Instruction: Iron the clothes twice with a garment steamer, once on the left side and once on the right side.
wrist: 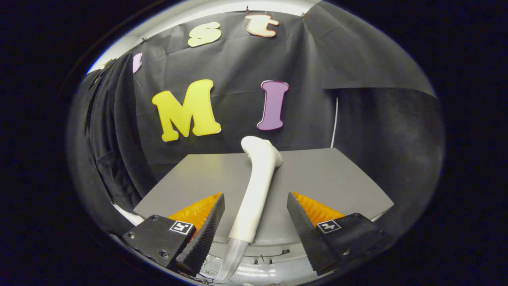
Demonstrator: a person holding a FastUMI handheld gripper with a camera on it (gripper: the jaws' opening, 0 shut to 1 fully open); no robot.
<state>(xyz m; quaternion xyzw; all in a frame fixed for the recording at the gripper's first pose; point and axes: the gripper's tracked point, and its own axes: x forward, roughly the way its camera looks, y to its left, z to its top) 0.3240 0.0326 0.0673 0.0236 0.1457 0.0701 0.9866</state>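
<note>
While spread wide: the gripper (256,222) grips nothing, both fingers clear of the handle.
Fingers: one finger (206,230) stands on each side of the garment steamer's handle, with a gap on both sides.
Garment steamer (256,186): white, lying on the table between the fingers, its head reaching beyond them toward the wall; a translucent hose sleeve hangs off its near end.
Table (325,174): grey, flat top.
Wall: black cloth behind the table.

Dim booth, sharp focus, fisheye-bent edges
</note>
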